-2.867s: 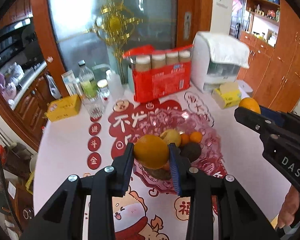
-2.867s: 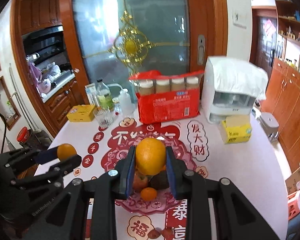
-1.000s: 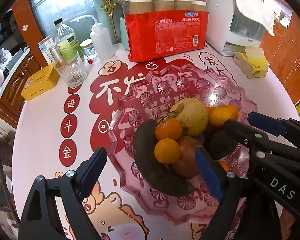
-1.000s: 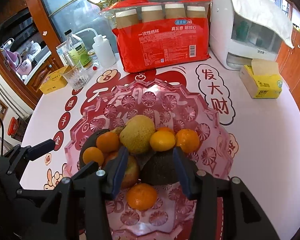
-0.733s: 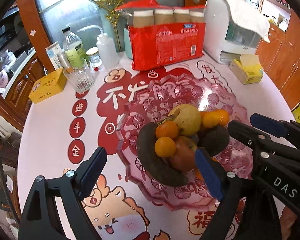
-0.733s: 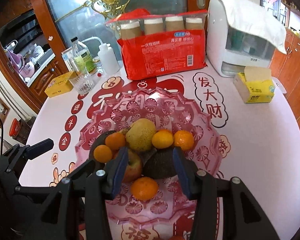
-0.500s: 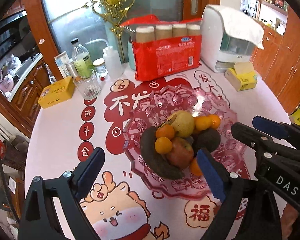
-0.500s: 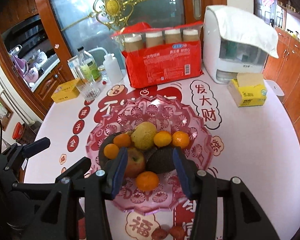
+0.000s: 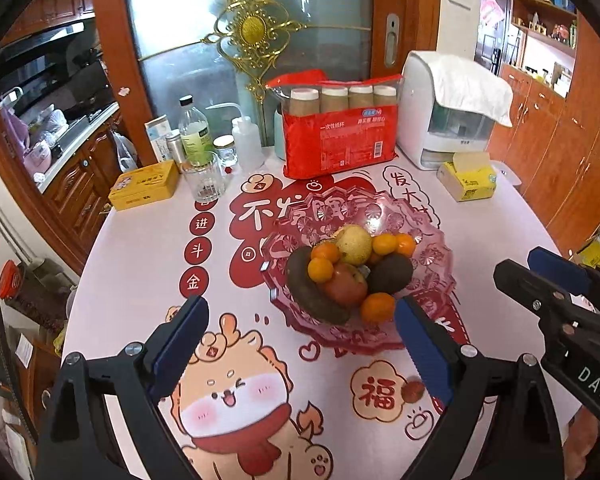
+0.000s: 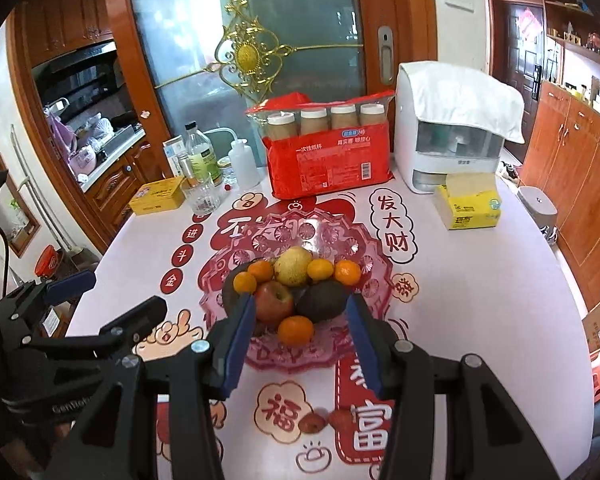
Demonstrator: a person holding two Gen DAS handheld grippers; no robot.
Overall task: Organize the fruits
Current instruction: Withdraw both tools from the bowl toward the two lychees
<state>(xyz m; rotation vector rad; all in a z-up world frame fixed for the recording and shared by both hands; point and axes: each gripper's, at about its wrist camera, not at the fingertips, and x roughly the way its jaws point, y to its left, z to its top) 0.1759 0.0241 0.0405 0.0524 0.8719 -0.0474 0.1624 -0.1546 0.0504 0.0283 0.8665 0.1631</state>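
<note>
Fruits (image 9: 350, 270) heaped in bowl (image 9: 430, 258), beyond both empty, open grippers (image 9: 300, 330) (image 10: 298, 334).

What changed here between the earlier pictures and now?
Both oranges were let go into the pink glass bowl: the left gripper and right gripper now stand open and empty, pulled back and up from the fruit pile. The left jaws have just been opening. Bowl and red package stayed put.
</note>
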